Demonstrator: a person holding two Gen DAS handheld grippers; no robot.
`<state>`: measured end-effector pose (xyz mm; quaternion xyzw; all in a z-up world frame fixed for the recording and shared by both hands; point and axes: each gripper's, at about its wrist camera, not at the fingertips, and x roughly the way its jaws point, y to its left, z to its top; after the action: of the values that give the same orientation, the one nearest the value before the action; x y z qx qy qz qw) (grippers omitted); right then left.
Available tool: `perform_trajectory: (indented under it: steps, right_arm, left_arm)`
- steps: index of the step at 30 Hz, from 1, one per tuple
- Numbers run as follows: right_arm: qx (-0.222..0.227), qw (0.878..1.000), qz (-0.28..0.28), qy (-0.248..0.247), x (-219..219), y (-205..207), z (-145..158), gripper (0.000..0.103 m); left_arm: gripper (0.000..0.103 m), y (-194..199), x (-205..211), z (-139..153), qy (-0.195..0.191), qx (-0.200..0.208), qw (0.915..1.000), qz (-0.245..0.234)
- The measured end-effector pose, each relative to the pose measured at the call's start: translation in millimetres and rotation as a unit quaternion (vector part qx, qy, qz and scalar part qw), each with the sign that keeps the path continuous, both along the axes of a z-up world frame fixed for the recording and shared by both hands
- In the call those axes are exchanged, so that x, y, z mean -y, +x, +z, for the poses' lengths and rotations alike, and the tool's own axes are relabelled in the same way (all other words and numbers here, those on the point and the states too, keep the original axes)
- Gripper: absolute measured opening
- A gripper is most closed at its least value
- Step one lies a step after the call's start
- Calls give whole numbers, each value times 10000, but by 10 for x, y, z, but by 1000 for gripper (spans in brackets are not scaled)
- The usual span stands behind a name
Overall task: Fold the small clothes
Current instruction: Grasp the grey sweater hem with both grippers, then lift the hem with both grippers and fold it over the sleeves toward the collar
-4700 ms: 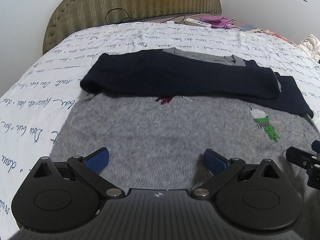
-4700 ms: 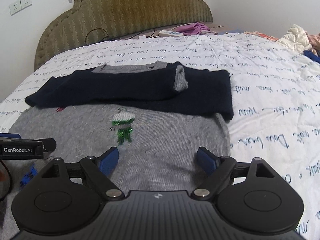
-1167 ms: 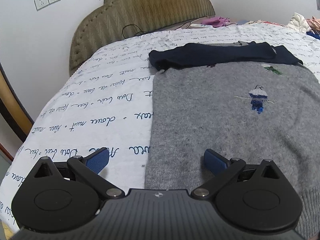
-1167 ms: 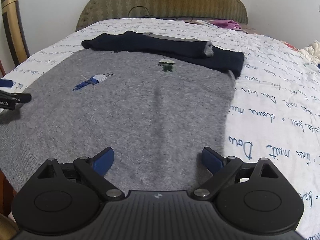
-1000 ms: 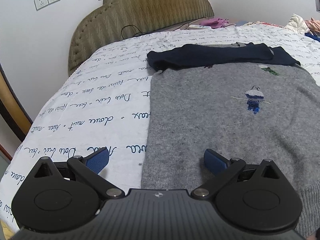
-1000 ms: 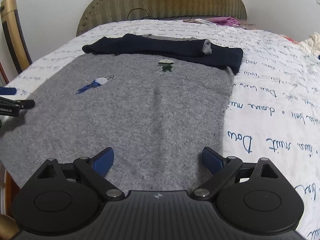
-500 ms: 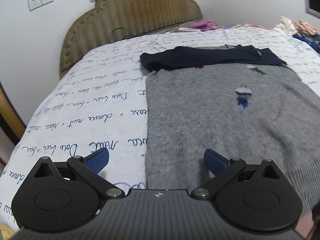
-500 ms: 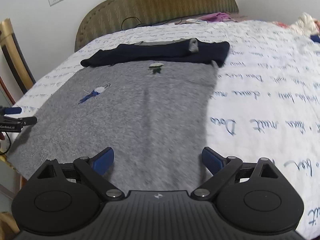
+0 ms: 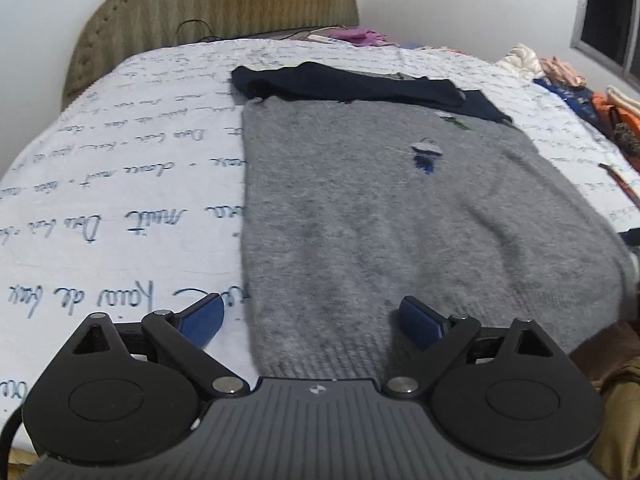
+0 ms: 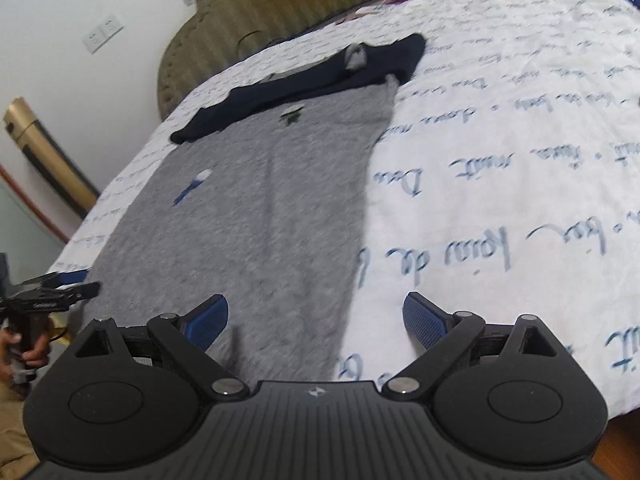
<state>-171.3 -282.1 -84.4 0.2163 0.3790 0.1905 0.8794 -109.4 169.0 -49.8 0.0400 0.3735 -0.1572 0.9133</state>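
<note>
A grey knit sweater (image 9: 400, 216) lies flat on the bed, its navy sleeves (image 9: 352, 84) folded across the far end. Small embroidered figures (image 9: 426, 154) mark its front. My left gripper (image 9: 310, 322) is open and empty over the sweater's near left hem corner. My right gripper (image 10: 316, 322) is open and empty over the near right hem corner of the sweater (image 10: 260, 208). The left gripper also shows at the left edge of the right wrist view (image 10: 56, 294).
The bed has a white cover with blue script (image 9: 120, 184) and a padded olive headboard (image 9: 224, 4). Loose clothes (image 9: 568, 80) are piled at the far right. A gold-coloured chair frame (image 10: 44, 160) stands beside the bed on the left.
Both grippers have drawn back from mid-sweater to its near hem, the left toward the left corner and the right toward the right corner. Both stayed open.
</note>
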Motion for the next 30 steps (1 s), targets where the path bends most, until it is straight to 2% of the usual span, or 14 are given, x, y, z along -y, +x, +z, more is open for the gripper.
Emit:
perform_trajectory:
  steps: [3, 6, 11, 12, 13, 15, 16, 17, 18, 23, 30]
  right_arm:
    - [-7, 9991, 305, 309, -85, -28, -26, 97]
    - [-38, 9923, 721, 1003, -233, -17, -78, 97]
    - [86, 9892, 1134, 921, -608, 120, -7, 93]
    - [144, 9904, 1180, 707, -696, 148, 24, 81]
    - [203, 9914, 1209, 453, -773, 163, 55, 58]
    - [263, 9928, 1167, -57, -888, 198, 86, 32]
    - [273, 9927, 1157, -204, -906, 203, 86, 28]
    - [284, 9924, 1170, -239, -902, 203, 94, 26]
    - [282, 9925, 1169, -238, -885, 198, 104, 20]
    - [376, 9944, 986, -53, -742, 181, 184, 14]
    - [988, 9902, 991, -43, -728, 313, 554, 14]
  left_arm:
    - [91, -27, 54, 16, -146, -29, 9997, -211]
    - [90, -39, 155, 0, -205, -52, 9990, -386]
    - [84, -24, 281, -16, -216, -98, 9987, -450]
    - [78, -25, 299, -8, -207, -98, 9987, -457]
    - [74, -22, 312, -1, -187, -91, 9987, -465]
    - [46, -23, 326, 18, -106, -63, 9991, -403]
    - [39, -19, 320, 28, -79, -67, 9993, -362]
    - [22, -15, 305, 44, -65, -72, 9995, -288]
    - [9, -6, 289, 57, -38, -85, 9997, -203]
    - [7, 79, 258, 199, -200, -202, 9996, -15]
    - [7, 201, 422, 604, -419, 232, 9988, -69]
